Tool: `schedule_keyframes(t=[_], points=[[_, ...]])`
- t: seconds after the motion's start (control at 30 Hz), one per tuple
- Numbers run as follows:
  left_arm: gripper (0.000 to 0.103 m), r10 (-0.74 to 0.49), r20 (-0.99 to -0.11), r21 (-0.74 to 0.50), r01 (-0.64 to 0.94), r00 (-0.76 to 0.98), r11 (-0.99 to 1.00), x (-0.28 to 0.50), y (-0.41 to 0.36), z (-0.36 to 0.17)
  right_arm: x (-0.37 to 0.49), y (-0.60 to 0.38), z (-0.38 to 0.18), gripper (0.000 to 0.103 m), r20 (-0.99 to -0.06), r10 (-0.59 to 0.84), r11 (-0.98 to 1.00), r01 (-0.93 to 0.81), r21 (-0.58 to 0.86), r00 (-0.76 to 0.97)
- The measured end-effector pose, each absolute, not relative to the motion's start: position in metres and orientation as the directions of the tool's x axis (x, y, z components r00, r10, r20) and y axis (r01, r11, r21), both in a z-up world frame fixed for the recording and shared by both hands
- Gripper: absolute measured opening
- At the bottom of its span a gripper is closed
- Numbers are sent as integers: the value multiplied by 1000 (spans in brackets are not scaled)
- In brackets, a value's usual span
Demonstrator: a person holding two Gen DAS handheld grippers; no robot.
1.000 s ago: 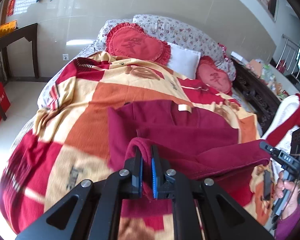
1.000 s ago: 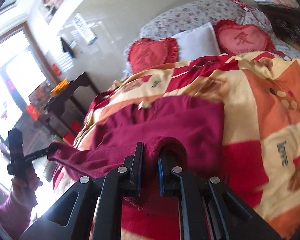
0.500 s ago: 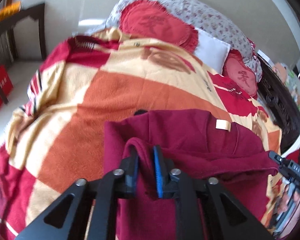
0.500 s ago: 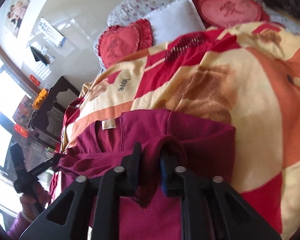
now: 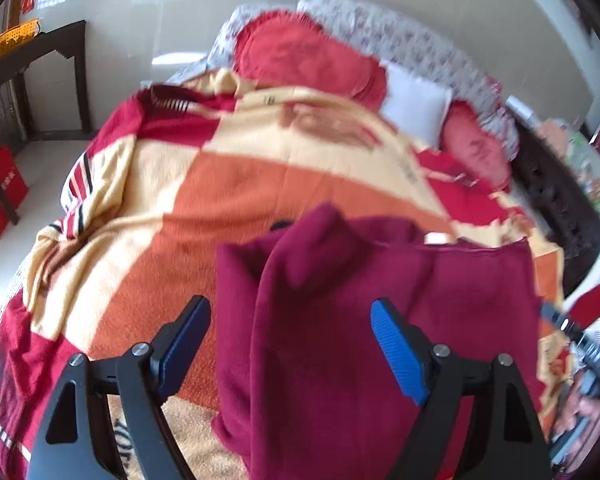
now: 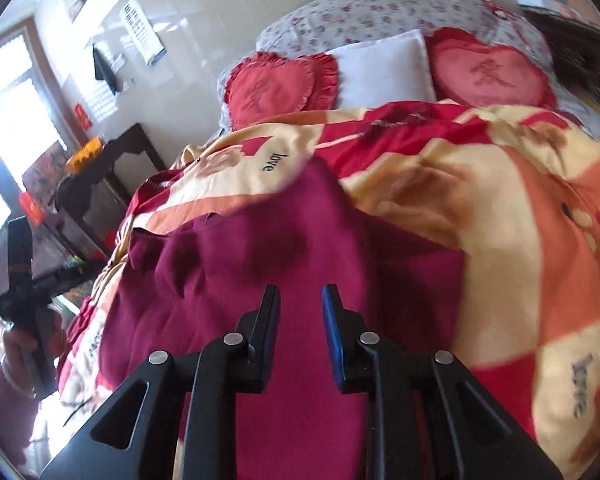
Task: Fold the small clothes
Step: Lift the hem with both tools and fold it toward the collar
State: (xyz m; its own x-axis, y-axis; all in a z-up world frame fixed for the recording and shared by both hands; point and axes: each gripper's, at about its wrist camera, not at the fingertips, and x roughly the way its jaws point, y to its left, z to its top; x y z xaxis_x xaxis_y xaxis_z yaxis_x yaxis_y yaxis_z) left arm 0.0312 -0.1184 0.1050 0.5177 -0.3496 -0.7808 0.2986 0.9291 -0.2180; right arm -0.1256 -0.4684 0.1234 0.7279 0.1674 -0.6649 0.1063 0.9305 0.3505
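Note:
A dark red garment (image 5: 380, 320) lies folded over on the orange, cream and red blanket (image 5: 220, 200) of a bed. A peak of its cloth stands up at the far edge. My left gripper (image 5: 290, 316) is wide open just above the garment's left side, holding nothing. In the right wrist view the same garment (image 6: 260, 280) lies below my right gripper (image 6: 300, 300), whose jaws are apart by a narrow gap and empty. The left gripper shows at the far left of the right wrist view (image 6: 20, 280), held by a hand.
Red heart cushions (image 5: 308, 56) and a white pillow (image 5: 416, 104) lie at the bed's head. A dark wooden side table (image 5: 28, 60) with an orange basket stands left of the bed. A dark carved headboard or cabinet (image 5: 560, 208) borders the right side.
Both grippers were shut on the garment's folded edge and carried it forward over the garment. Both have now opened and let the cloth go; it lies doubled over.

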Motion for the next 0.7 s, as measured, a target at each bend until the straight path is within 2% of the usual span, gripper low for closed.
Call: schedule_keyframes(t=[0.13, 0.2, 0.27, 0.4, 0.5, 0.57, 0.7], points=[[86, -276, -830, -163, 263, 485, 951, 54, -137, 76, -75, -468, 116, 5, -681, 100, 935, 167, 314, 726], [86, -214, -853, -110, 237, 476, 965, 64, -141, 62, -57, -473, 105, 5, -726, 28, 937, 235, 258, 687], [86, -193, -859, -91, 231, 474, 969, 69, -141, 54, -43, -484, 88, 4, -758, 44, 918, 272, 287, 651], [86, -191, -857, -88, 229, 478, 969, 62, -137, 57, -54, -490, 94, 5, -739, 87, 903, 260, 341, 668], [86, -190, -853, -72, 251, 486, 965, 52, -136, 68, -81, -490, 105, 13, -729, 108, 897, 250, 364, 676], [86, -209, -848, -87, 262, 486, 961, 43, -134, 76, -107, -489, 112, 14, -718, 129, 894, 233, 383, 684], [86, -221, -841, -83, 286, 493, 955, 23, -130, 92, -141, -480, 115, 17, -732, 120, 910, 221, 351, 670]])
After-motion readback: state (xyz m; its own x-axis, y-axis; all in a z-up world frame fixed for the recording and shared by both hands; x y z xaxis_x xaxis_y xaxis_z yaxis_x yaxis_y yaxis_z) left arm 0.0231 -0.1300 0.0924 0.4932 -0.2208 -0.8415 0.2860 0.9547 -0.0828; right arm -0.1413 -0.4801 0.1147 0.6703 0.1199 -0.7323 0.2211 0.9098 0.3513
